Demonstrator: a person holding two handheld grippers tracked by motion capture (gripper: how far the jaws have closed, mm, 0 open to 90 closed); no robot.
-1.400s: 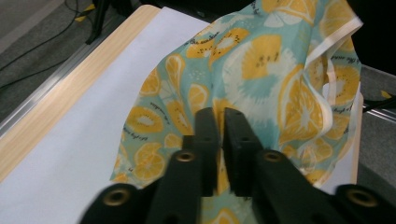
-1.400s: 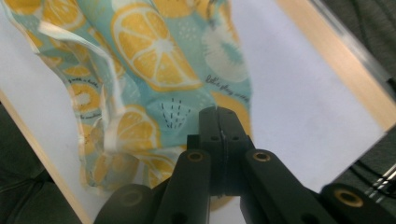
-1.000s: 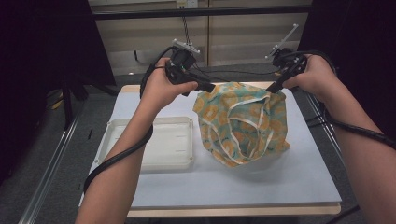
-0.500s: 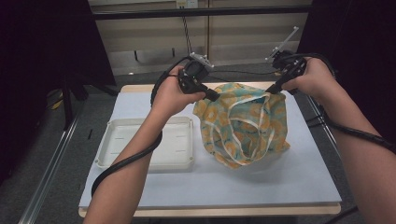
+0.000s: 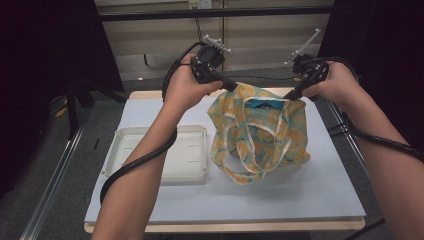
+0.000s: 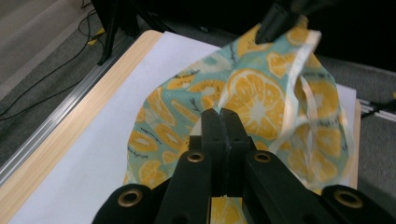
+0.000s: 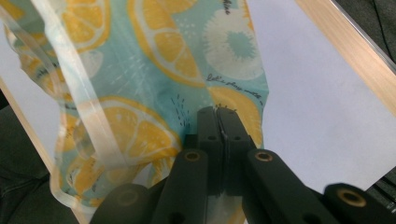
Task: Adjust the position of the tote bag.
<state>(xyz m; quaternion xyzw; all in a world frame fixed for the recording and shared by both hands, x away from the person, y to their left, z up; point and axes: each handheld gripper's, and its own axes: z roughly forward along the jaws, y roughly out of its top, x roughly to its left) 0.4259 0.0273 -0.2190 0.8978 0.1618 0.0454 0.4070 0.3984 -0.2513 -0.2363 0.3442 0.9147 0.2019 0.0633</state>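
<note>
Teal cloth printed with orange slices makes up the bag [image 5: 260, 131], which hangs above the middle of the white table [image 5: 320, 185] with its lower end resting on the tabletop, just right of the white tray [image 5: 160, 155]. The left gripper [image 5: 234, 87] is clamped on the bag's top left corner and the right gripper [image 5: 290, 96] on its top right corner (both pairs of jaws pressed together over the fabric in the gripper views). Pale handles [image 5: 260, 150] droop loose down the front of the bag.
</note>
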